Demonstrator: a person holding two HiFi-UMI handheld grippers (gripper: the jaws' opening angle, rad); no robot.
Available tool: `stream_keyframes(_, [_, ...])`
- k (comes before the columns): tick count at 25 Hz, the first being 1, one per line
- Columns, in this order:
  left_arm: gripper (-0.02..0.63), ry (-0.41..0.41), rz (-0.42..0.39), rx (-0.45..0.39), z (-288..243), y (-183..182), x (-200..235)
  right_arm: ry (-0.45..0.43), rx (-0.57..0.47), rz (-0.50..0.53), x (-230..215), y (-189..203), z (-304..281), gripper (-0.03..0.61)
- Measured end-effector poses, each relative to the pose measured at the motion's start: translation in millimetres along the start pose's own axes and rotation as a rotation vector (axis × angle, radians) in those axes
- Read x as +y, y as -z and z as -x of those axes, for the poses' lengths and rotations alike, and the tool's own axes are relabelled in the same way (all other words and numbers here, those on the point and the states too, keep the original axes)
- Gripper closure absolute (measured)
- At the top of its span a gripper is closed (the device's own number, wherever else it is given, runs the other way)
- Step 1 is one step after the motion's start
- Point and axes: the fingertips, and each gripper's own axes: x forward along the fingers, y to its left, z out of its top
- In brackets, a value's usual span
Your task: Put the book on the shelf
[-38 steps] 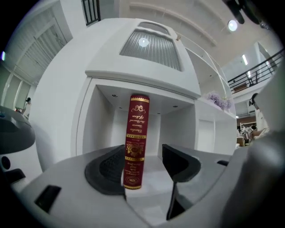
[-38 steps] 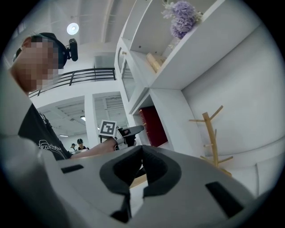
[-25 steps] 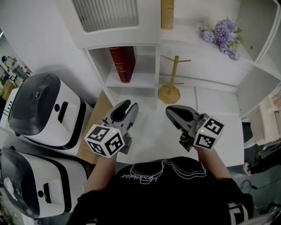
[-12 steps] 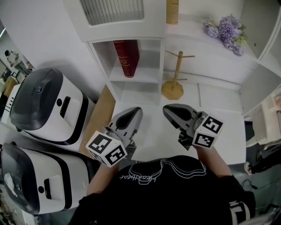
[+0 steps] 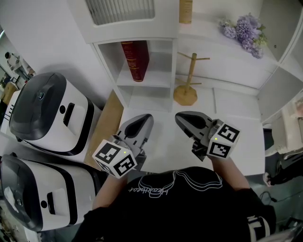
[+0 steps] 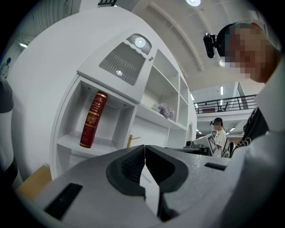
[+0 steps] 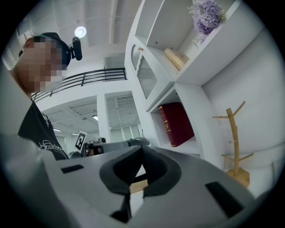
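Note:
A dark red book (image 5: 135,60) stands slightly tilted in the white shelf unit's (image 5: 147,87) lower left compartment, with nothing holding it. It also shows in the left gripper view (image 6: 92,119) and in the right gripper view (image 7: 176,124). My left gripper (image 5: 144,118) hovers over the white counter in front of that compartment, well short of the book. Its jaws are shut and empty in its own view (image 6: 144,148). My right gripper (image 5: 182,117) is beside it, also shut on nothing (image 7: 141,148).
A wooden mug tree (image 5: 185,92) stands right of the book's compartment. Purple flowers (image 5: 244,33) and a tan book (image 5: 185,12) sit on the upper shelf. Two white and black appliances (image 5: 47,113) (image 5: 33,189) stand at the left beside a wooden board (image 5: 106,127).
My left gripper has drawn back from the shelf toward the person. The right gripper and the red book have stayed where they were.

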Motion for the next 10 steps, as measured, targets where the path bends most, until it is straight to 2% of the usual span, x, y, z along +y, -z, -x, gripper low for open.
stream_keyframes(10, [0.609,-0.011,-0.03,0.01,0.0,-1.7,1.8,-0.012,-0.001,0.0,-0.2,-1.2,-5.6,0.572])
